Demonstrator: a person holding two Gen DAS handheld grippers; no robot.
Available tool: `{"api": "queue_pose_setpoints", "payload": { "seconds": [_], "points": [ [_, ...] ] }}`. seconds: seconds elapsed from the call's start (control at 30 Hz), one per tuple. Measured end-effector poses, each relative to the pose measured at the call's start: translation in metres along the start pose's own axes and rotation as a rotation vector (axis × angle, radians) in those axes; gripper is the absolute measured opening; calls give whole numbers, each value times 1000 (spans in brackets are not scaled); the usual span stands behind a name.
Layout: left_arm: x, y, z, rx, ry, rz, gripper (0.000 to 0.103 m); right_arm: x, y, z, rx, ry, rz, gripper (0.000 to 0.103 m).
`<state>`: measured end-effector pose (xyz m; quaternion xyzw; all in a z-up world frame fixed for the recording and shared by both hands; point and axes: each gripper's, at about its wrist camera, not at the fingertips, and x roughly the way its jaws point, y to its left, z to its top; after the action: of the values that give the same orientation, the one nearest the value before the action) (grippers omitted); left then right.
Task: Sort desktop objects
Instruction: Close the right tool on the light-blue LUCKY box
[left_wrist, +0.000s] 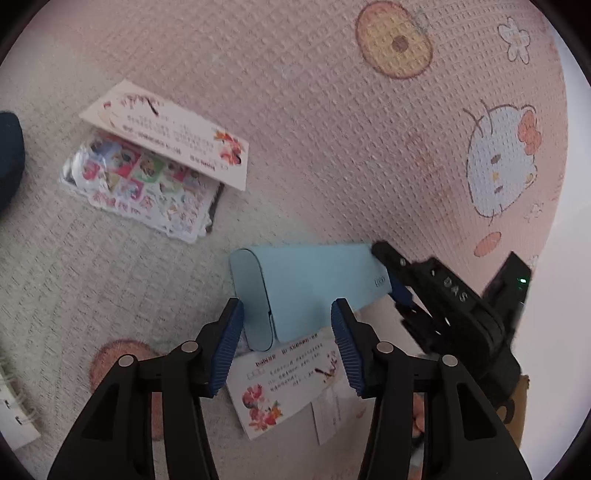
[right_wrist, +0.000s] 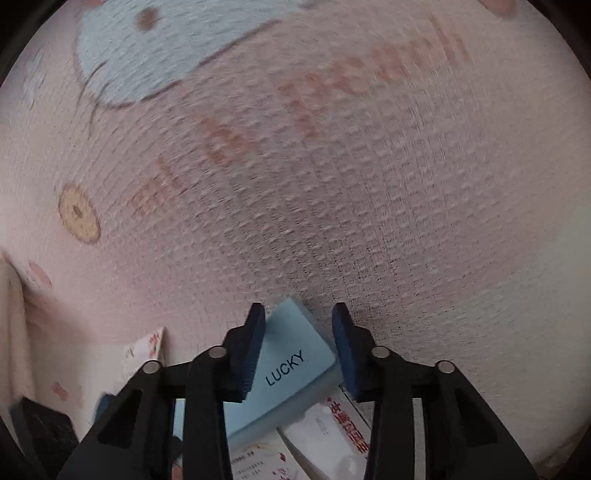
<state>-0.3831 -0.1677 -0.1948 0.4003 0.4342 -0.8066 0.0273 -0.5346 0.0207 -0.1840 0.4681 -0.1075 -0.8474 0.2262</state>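
Note:
A light blue case marked LUCKY (left_wrist: 314, 284) lies on the pink cartoon mat, on top of floral cards (left_wrist: 288, 384). My left gripper (left_wrist: 286, 325) is open, its blue pads on either side of the case's rounded end. My right gripper (left_wrist: 391, 273) holds the case's far end; in its own view (right_wrist: 297, 328) its fingers are closed against the case (right_wrist: 291, 373). The case's underside is hidden.
A floral card (left_wrist: 166, 133) lies over a colourful sticker sheet (left_wrist: 140, 184) at the left. A dark object (left_wrist: 9, 158) sits at the far left edge, and a spiral notebook corner (left_wrist: 14, 406) at lower left. More cards (right_wrist: 325, 432) lie under the case.

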Motion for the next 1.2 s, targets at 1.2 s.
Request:
{"api": "queue_pose_setpoints", "payload": {
  "seconds": [1.2],
  "points": [
    [-238, 134, -184, -135, 147, 16, 45, -200, 60, -308, 144, 249, 57, 27]
  ]
}}
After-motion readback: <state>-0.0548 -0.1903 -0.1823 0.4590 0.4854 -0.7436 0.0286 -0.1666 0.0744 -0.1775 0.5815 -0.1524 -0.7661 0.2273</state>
